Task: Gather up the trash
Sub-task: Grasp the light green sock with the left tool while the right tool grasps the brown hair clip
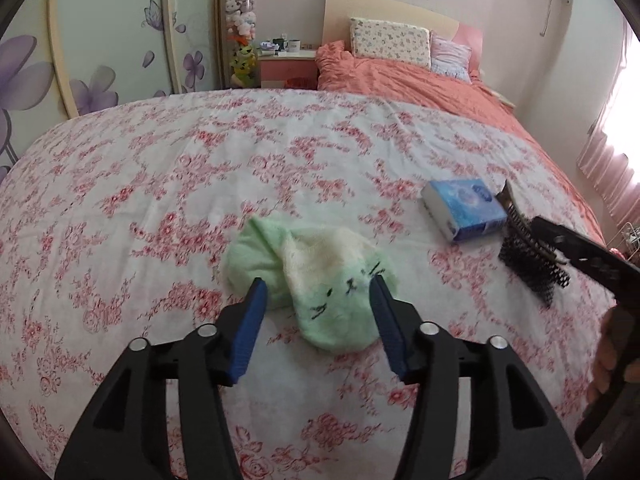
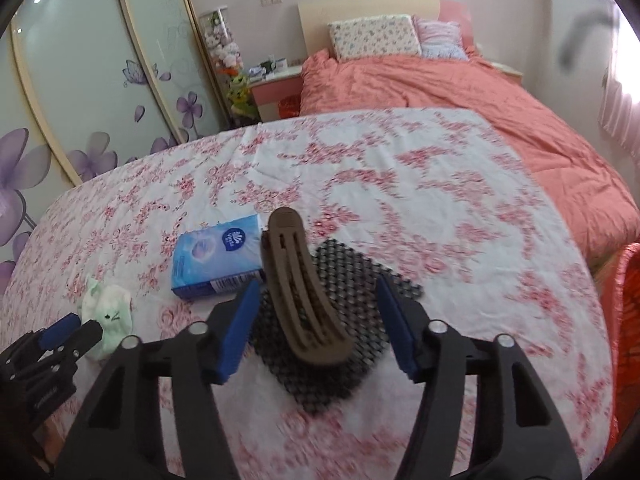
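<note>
Left tool (image 1: 318, 294) half-wide around soft sock (image 1: 316, 280); right tool (image 2: 316, 300) half-wide astride stiff clip (image 2: 298, 280); pinch mid-body.

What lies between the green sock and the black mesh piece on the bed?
The blue tissue pack lies roughly between the green sock and black mesh piece, set slightly farther back; the right wrist view shows it.

both grippers, left (image 1: 318, 284) and right (image 2: 314, 284), half open.
</note>
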The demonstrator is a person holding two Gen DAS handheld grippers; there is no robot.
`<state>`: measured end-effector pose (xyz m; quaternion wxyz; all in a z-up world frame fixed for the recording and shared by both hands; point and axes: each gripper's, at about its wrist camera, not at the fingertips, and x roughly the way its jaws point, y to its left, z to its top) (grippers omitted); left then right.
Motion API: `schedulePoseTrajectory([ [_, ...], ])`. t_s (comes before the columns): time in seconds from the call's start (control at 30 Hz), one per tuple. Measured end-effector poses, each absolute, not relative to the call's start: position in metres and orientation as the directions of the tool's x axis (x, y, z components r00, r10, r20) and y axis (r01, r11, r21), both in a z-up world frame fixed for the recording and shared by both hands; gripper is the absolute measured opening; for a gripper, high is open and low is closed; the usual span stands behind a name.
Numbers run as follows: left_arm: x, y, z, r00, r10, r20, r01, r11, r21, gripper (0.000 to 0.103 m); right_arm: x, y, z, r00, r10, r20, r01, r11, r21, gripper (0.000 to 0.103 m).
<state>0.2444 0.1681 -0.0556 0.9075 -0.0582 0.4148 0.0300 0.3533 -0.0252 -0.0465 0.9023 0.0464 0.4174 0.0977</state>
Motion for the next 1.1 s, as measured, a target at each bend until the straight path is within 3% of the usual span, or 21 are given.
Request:
schedulePoseTrajectory([
  [0.27,0.262,0.156,-0.062,0.641,0.060,-0.765,-0.103,0.995,-0.008,0.057,0.370,-0.011,-0.060,0.590,0.233,-0.773,-0.164,0.972,0.168,0.044],
  [0.4,0.268,0.159,-0.069,0.623,0.101,-0.776,-0.133,0.991,0.022,0.050,0.372,-0.007,-0.060,0.592,0.223,-0.775,-0.180,0.973,0.143,0.035],
  [1.1,0.268,0.164,-0.070,0.625,0.103,-0.774,-0.152,0.988,0.009,0.050,0.368,-0.003,-0.062,0.603,0.195,-0.774,-0.178,0.978,0.108,0.035],
])
